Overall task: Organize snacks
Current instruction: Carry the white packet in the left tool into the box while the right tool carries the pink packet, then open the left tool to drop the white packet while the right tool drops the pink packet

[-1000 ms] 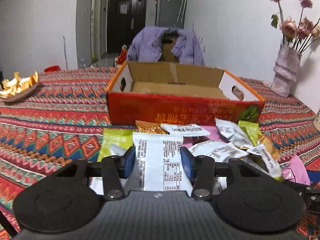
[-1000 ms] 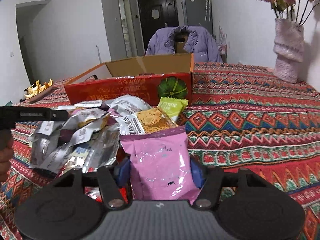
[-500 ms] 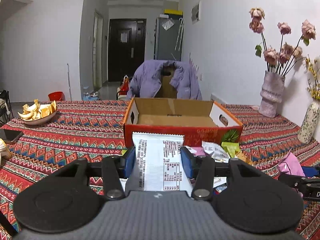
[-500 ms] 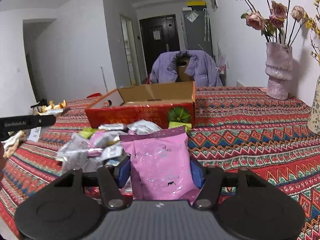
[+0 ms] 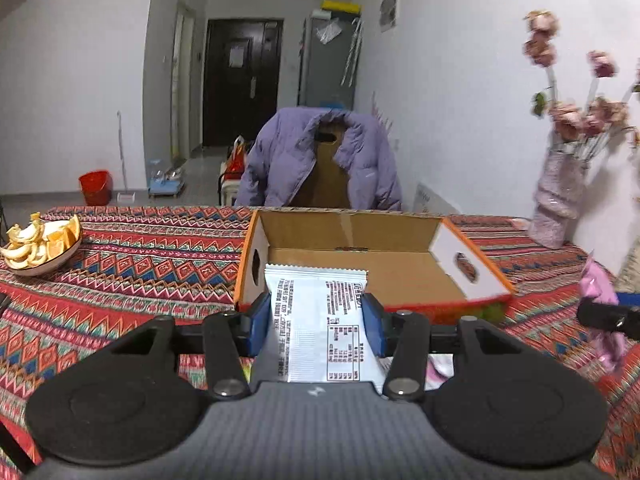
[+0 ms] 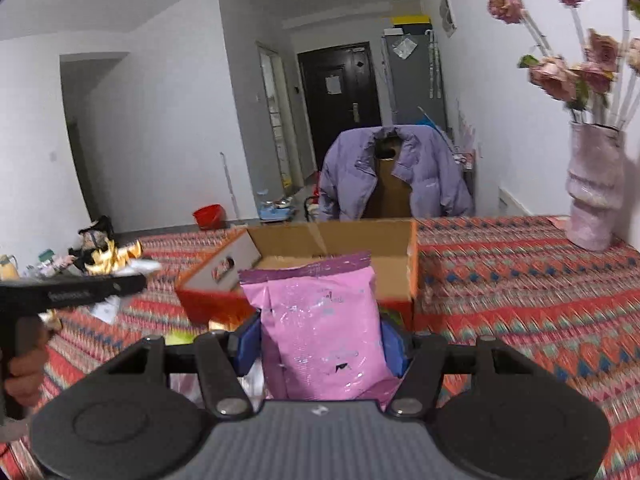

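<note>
Silver-white foil fills the space between your left gripper's point(image 5: 316, 322) blue pads: you are clamping a white snack packet point(image 5: 320, 320) by its two long edges, printed back face up, its crimped top edge reaching forward over the near wall of the cardboard box point(image 5: 372, 276). The box sits open-topped on the patterned tablecloth point(image 5: 132, 264), orange-red outside and bare brown inside, and its floor looks bare from this side. A bowl of orange peels point(image 5: 38, 240) rests far to the left on the cloth, well apart from the box.

Your right gripper point(image 6: 318, 342) is clenched on a pink snack bag point(image 6: 320, 320), the pads pressing its sides so the bag stands upright in front of the lens, its purple top seal level with the box point(image 6: 360, 240) opening beyond. From that camera your left hand point(image 6: 24, 372) shows at the left edge, wrapped around the other tool's black handle. A few loose packets lie on the cloth below and beside the box's near wall, though motion blur makes it hard to tell how many. A pale vase of dried roses point(image 6: 594, 192) stands at the right by the wall, and a purple jacket point(image 6: 392, 176) hangs over the chair behind the table.
</note>
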Demonstrator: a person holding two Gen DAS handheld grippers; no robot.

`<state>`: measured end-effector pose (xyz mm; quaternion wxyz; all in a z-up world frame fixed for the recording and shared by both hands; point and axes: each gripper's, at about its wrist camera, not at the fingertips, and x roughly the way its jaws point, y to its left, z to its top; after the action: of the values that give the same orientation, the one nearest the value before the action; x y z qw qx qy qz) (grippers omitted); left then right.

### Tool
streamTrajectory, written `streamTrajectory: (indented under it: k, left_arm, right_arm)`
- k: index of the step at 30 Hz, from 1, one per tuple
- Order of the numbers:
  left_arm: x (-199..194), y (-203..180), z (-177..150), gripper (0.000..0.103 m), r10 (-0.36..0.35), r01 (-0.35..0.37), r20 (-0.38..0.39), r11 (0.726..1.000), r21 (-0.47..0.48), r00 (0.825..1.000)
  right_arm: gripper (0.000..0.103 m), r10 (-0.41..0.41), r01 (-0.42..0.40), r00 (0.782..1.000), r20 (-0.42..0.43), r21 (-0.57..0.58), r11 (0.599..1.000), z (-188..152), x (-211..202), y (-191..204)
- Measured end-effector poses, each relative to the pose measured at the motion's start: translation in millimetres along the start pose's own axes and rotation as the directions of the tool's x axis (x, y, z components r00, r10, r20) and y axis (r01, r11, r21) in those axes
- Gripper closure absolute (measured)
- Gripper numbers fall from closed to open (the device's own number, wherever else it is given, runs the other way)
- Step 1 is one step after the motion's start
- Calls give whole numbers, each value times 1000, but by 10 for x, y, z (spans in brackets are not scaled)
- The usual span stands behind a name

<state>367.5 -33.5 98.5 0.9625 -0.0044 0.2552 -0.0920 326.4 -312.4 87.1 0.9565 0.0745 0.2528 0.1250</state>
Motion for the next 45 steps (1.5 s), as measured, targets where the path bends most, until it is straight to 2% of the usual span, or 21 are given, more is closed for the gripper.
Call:
streamTrajectory:
  k: [4, 6, 10, 14, 17, 20, 22, 23, 24, 27, 30, 33, 37, 39, 45]
  left_arm:
    - [574, 91, 350, 54, -19, 18, -79, 1000, -12, 997]
    - [862, 117, 508, 54, -5, 3, -111, 1000, -13, 994]
    - [1501, 128, 763, 54, 34, -30, -179, 999, 25, 983]
    - [2100, 151, 887, 54, 101, -88, -213, 994, 68, 972]
    - [2430, 190, 902, 54, 93, -74, -234, 993, 91, 968]
    - [2616, 207, 846, 53, 103, -77, -225, 989, 122, 969]
    - [2708, 241, 815, 46, 93, -66, -237, 990, 121, 967]
    - [2739, 257, 806, 35, 99, -74, -239, 991, 114, 966]
    - [2754, 281, 792, 33, 93, -70, -243, 992, 102, 966]
    - [2729, 286, 791, 25, 69, -46, -243, 994, 101, 968]
    - [2637, 290, 829, 23, 42, -19, -245, 995, 95, 969]
    - [2458, 313, 916, 20, 34, -14, -223, 996, 91, 974]
    - [2117, 356, 1045, 14, 38, -19, -209, 995, 93, 977]
    - [1938, 350, 1051, 14, 59, -36, -215, 993, 111, 975]
    - [1244, 370, 1002, 10, 48, -27, -213, 995, 100, 976]
  right_arm:
    - [43, 25, -24, 998, -50, 28, 999, 404, 521, -155]
    - [43, 40, -34, 995, -87, 59, 998, 613, 844, -257]
    - [43, 22, 3, 983, -184, 133, 991, 941, 1601, -483]
    - [43, -70, 106, 956, -284, 112, 988, 1085, 2402, -616]
    - [43, -139, 174, 933, -331, 77, 982, 1090, 2864, -681]
    - [43, -231, 226, 915, -330, -53, 973, 1035, 3136, -580]
    - [42, -271, 251, 899, -343, -101, 963, 979, 3280, -536]
    - [40, -272, 253, 897, -349, -99, 962, 971, 3328, -540]
    - [33, -280, 259, 897, -343, -108, 960, 952, 3369, -550]
    - [31, -295, 266, 902, -315, -133, 955, 928, 3402, -510]
    - [20, -288, 253, 917, -276, -156, 955, 961, 3331, -428]
    - [20, -260, 228, 931, -257, -146, 963, 1058, 3148, -366]
    - [19, -223, 190, 943, -249, -148, 971, 1229, 2773, -284]
    - [12, -211, 174, 945, -249, -163, 971, 1252, 2523, -270]
    - [11, -185, 146, 958, -218, -185, 972, 1283, 1731, -150]
